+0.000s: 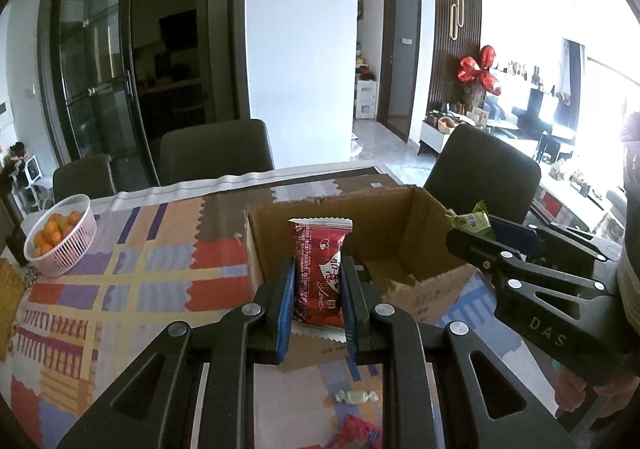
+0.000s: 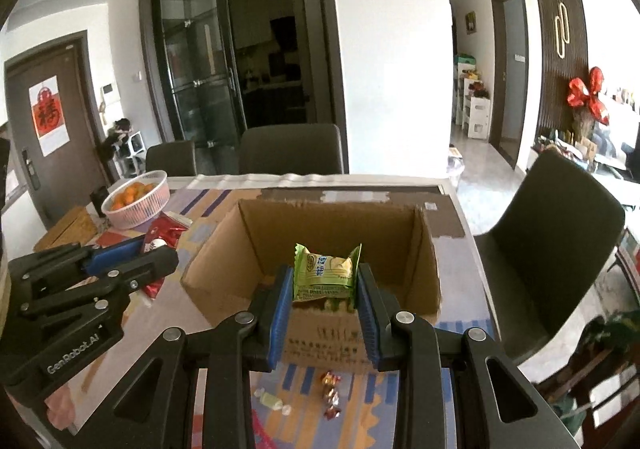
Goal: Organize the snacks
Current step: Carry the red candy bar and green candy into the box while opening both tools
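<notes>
Red snack (image 1: 320,273) betw. left gripper (image 1: 318,305) pads

Bright room — white pillar (image 1: 301,49), dark glass doors (image 1: 100,61), grey chairs (image 1: 216,151) (three), pale glossy floor (image 1: 380,153).

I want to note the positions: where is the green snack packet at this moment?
The green snack packet is held upright in the right gripper, at the centre of the right wrist view, at the near edge of the open cardboard box.
</notes>
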